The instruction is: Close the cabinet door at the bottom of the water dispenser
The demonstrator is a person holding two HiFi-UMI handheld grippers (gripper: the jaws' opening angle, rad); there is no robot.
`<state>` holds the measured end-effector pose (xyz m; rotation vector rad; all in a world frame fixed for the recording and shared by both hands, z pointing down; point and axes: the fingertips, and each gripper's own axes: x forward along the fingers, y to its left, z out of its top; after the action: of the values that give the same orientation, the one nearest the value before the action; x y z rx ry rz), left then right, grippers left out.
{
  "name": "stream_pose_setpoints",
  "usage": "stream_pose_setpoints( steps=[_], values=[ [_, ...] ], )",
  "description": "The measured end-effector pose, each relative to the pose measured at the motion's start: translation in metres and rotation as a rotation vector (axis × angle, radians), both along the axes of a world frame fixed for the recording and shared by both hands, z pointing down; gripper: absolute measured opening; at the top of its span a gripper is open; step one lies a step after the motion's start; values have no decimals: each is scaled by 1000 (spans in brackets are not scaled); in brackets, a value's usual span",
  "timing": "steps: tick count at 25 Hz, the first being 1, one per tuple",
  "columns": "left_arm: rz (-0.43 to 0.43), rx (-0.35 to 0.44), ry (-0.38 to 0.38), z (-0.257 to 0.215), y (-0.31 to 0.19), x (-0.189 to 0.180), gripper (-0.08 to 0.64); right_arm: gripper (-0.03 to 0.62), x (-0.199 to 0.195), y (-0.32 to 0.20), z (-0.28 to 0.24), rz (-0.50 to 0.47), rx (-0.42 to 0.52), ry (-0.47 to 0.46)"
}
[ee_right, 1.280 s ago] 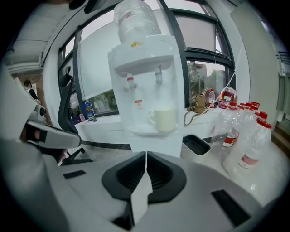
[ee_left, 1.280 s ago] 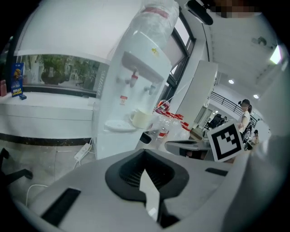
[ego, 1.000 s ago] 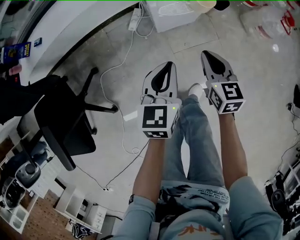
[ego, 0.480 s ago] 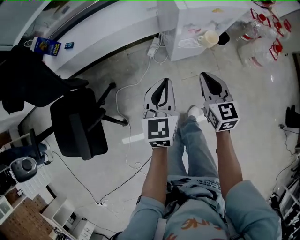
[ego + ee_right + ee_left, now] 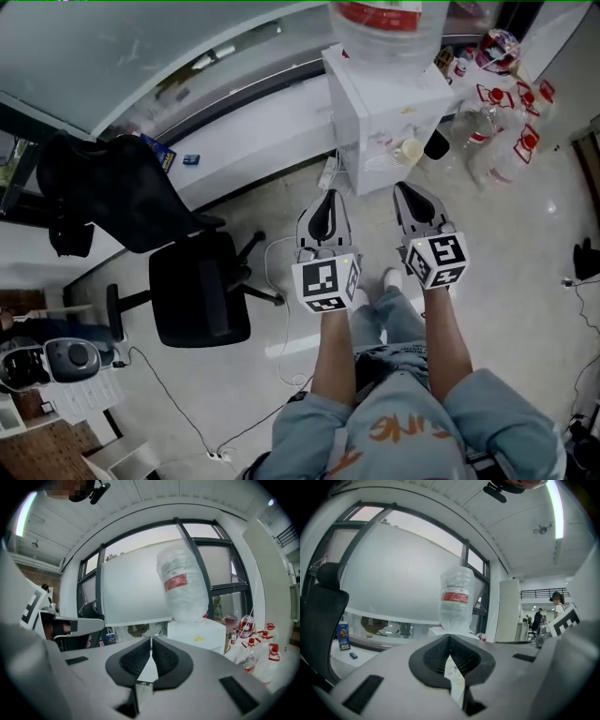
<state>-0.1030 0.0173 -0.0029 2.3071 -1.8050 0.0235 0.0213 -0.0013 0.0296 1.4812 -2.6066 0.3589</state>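
Note:
The white water dispenser (image 5: 375, 103) stands against the window wall, with a clear bottle with a red label (image 5: 380, 23) upside down on top. A cup (image 5: 408, 150) sits at its front. Its bottom cabinet door is foreshortened from above, and I cannot tell how it stands. My left gripper (image 5: 325, 197) and right gripper (image 5: 405, 189) are side by side, short of the dispenser's front, both shut and holding nothing. In the left gripper view the bottle (image 5: 457, 597) rises beyond the closed jaw tips (image 5: 449, 638). The right gripper view shows the dispenser's body (image 5: 199, 633) just right of its jaws (image 5: 151, 639).
A black office chair (image 5: 202, 291) stands on the floor to the left, with a dark garment (image 5: 103, 197) draped behind it. Several empty water bottles (image 5: 506, 122) lie to the right of the dispenser. A white cable (image 5: 281, 309) trails over the floor. A low white ledge (image 5: 244, 141) runs along the window.
Both grippers have risen together, still shut. The head view has swung up, so the dispenser and its bottle now show fully ahead of the jaws.

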Motion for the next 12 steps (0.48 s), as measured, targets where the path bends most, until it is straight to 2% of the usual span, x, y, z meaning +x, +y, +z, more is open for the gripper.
stream_pose_setpoints(
  steps=[4, 8, 12],
  values=[
    [-2, 73, -102, -45, -1, 0, 11, 35, -3, 0, -55, -33, 88, -15],
    [8, 95, -77, -54, 17, 3, 11, 35, -19, 21, -75, -93, 137, 21],
    [23, 136, -123, -72, 18, 4, 11, 35, -23, 21, -95, -97, 179, 53]
  ],
)
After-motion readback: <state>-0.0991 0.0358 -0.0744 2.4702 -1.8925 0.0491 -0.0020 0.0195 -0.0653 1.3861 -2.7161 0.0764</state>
